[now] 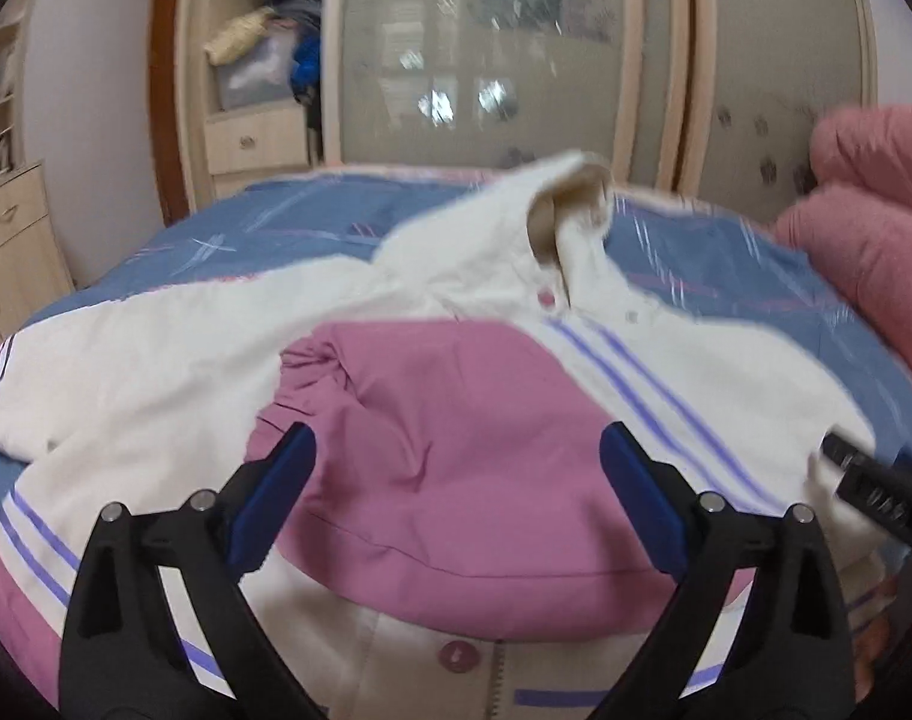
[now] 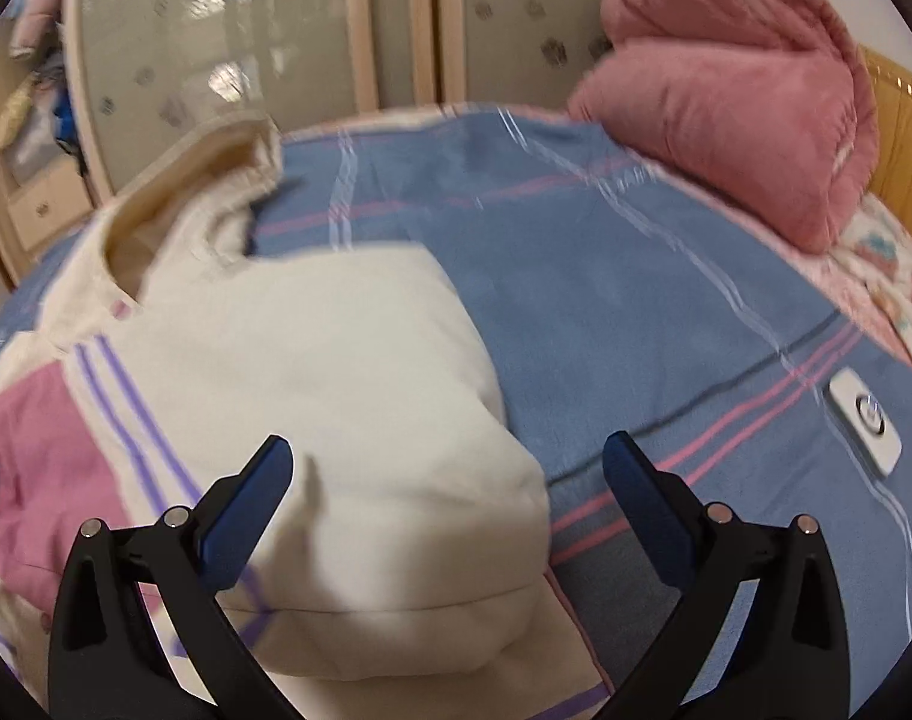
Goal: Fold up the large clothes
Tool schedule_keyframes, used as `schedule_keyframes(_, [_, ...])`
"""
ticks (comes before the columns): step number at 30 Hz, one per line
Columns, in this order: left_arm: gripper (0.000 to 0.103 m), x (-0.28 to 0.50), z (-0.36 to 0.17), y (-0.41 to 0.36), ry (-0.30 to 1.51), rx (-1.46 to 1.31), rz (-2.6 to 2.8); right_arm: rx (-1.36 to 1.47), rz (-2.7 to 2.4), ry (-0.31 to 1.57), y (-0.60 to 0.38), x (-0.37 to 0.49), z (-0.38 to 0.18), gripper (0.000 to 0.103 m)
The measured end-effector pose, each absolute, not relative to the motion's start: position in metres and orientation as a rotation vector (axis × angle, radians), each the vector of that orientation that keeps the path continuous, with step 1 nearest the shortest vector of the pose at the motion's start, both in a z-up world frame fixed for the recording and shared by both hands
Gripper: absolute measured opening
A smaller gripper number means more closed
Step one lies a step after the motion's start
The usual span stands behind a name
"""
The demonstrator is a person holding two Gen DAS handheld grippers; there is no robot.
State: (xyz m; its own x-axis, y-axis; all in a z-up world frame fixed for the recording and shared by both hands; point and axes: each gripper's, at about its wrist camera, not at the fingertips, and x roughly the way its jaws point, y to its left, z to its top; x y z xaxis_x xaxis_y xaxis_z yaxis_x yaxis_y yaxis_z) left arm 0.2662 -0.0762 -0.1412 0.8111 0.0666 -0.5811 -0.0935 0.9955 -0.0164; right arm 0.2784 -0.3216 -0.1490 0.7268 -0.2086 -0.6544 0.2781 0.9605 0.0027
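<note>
Cream-and-pink jacket (image 1: 456, 408), sleeves folded inward

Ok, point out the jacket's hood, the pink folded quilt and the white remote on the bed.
hood (image 2: 192, 192), right wrist view, on its cream lining.
pink folded quilt (image 2: 726, 102), right wrist view, on its front face.
white remote (image 2: 866, 420), right wrist view, near its round button.

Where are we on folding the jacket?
Done: both sleeves of the cream-and-pink jacket look folded in across the body, pink one and cream one. In hand: nothing; left gripper and right gripper hover open above it. Left: hood still out, body not folded, on the blue bedspread.
</note>
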Motion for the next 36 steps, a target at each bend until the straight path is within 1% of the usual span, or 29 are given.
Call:
schedule_keyframes(2, [0.097,0.277,-0.154,-0.069,0.69,-0.054,0.114,0.038,-0.248,0.74,-0.31,0.283,-0.154,0.102])
schedule_keyframes(5, [0.098,0.292,-0.178,-0.056,0.81,-0.118,0.127,0.001,-0.221,0.845,-0.303,0.297,-0.175,0.102])
schedule_keyframes(6, [0.098,0.294,-0.181,-0.054,0.819,-0.122,0.126,0.005,-0.219,0.856,-0.304,0.3,-0.177,0.102])
schedule_keyframes(8, [0.101,0.295,-0.18,-0.059,0.814,-0.091,0.132,0.034,-0.207,0.863,-0.309,0.301,-0.178,0.102])
schedule_keyframes(11, [0.101,0.295,-0.181,-0.063,0.82,-0.066,0.138,0.074,-0.194,0.876,-0.314,0.302,-0.179,0.102])
schedule_keyframes(22, [0.101,0.294,-0.18,-0.061,0.816,-0.073,0.134,0.064,-0.217,0.878,-0.312,0.3,-0.179,0.102])
schedule_keyframes(28, [0.101,0.294,-0.18,-0.061,0.816,-0.074,0.133,0.16,-0.252,0.879,-0.336,0.301,-0.178,0.102])
schedule_keyframes(31, [0.101,0.294,-0.18,-0.061,0.816,-0.073,0.134,0.179,-0.286,0.847,-0.342,0.296,-0.172,0.102])
schedule_keyframes(36, [0.101,0.293,-0.18,-0.061,0.816,-0.073,0.133,0.129,-0.309,0.642,-0.333,0.273,-0.139,0.102])
